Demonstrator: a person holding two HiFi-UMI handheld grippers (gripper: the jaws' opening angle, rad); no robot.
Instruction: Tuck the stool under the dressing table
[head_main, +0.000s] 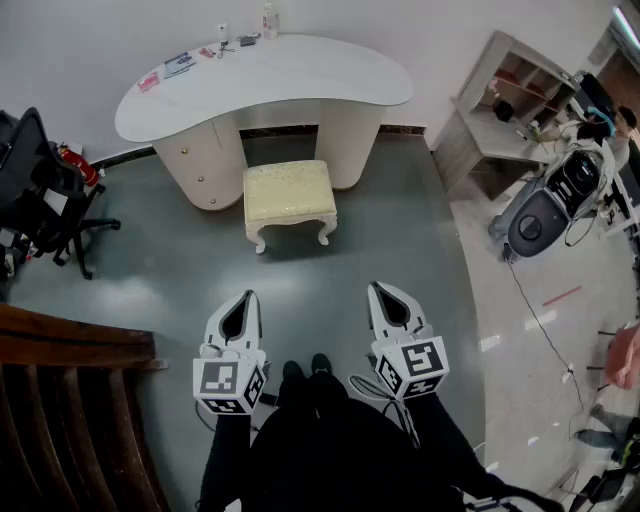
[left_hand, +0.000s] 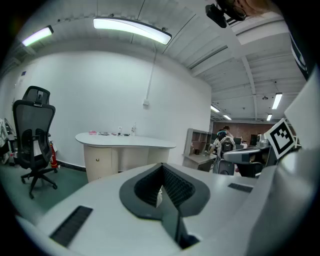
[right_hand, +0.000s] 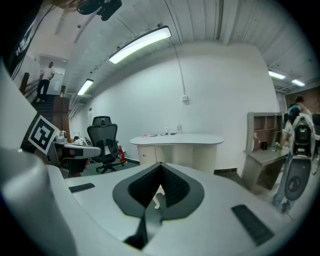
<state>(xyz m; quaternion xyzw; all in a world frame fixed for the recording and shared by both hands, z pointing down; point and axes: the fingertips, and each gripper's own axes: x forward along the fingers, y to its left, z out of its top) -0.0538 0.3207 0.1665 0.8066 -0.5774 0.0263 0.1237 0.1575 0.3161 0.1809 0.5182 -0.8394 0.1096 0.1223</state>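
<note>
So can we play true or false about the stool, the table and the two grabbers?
The stool stands out in front of the dressing table. True.
The left gripper is holding the stool. False: it is well away from the stool, shut on nothing.
The right gripper has its jaws together. True.
The dressing table's top is bare. False: small things lie along its back edge.
The black office chair stands to the right of the table. False: it stands to the left.
</note>
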